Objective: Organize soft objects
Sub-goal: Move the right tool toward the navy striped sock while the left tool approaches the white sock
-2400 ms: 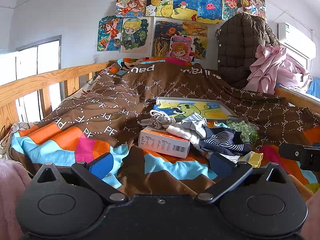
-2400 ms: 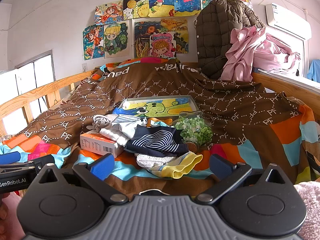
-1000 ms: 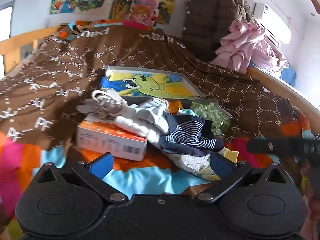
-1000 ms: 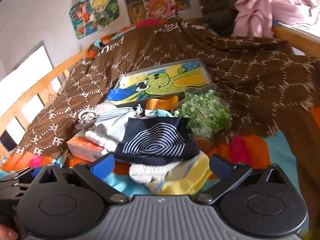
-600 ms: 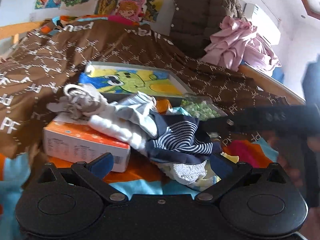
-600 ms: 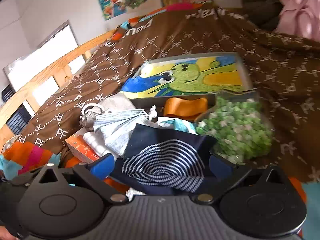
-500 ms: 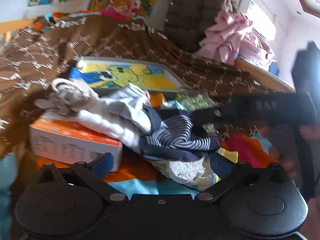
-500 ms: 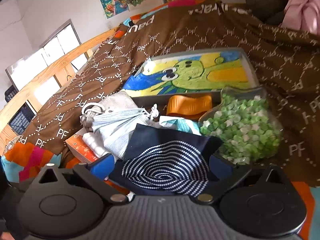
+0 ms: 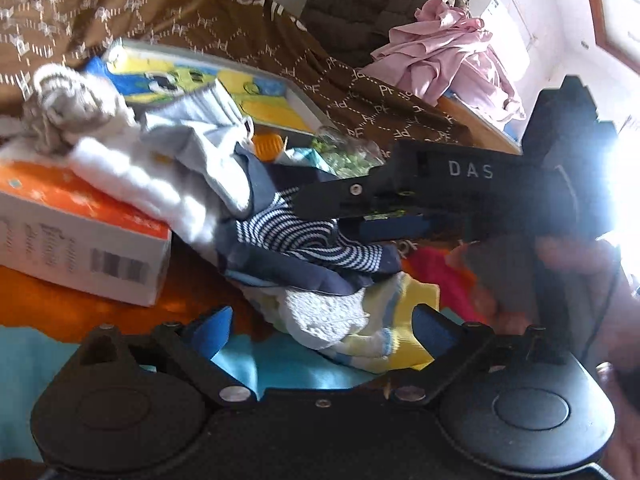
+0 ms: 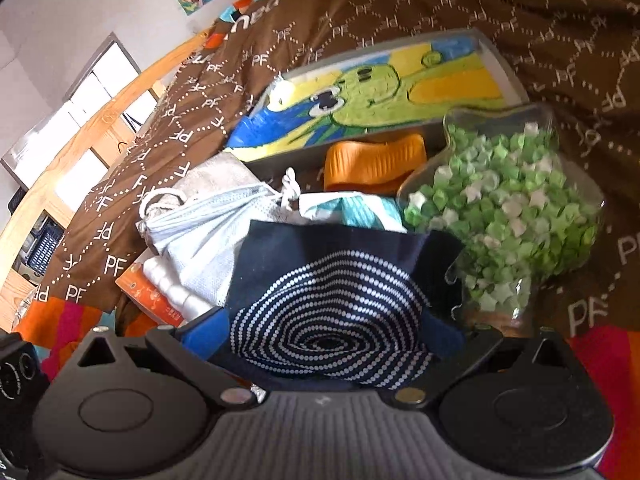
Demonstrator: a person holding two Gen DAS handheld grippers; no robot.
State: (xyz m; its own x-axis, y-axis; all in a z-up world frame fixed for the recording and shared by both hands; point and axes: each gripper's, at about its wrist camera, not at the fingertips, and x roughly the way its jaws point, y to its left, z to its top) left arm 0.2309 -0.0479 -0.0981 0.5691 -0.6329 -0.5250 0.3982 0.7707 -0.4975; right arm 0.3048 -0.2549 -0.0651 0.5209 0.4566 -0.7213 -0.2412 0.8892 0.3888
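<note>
On the bed [image 10: 520, 20], a navy striped cloth [image 10: 332, 320] is seen lying directly between the spread fingers of the right hand-held gripper [image 10: 324, 328], ungripped; the left hand-held gripper [image 9: 320, 326], likewise released, is nearer the yellow sock [image 9: 404, 320].

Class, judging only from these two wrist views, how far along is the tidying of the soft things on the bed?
Done: nothing visibly; the clothes still lie in one heap beside the orange box. In hand: the right gripper stands open around the navy striped cloth, not yet clamped; the left gripper, open and just narrowing, straddles the yellow and white socks. Left: the pile, face mask included.
</note>
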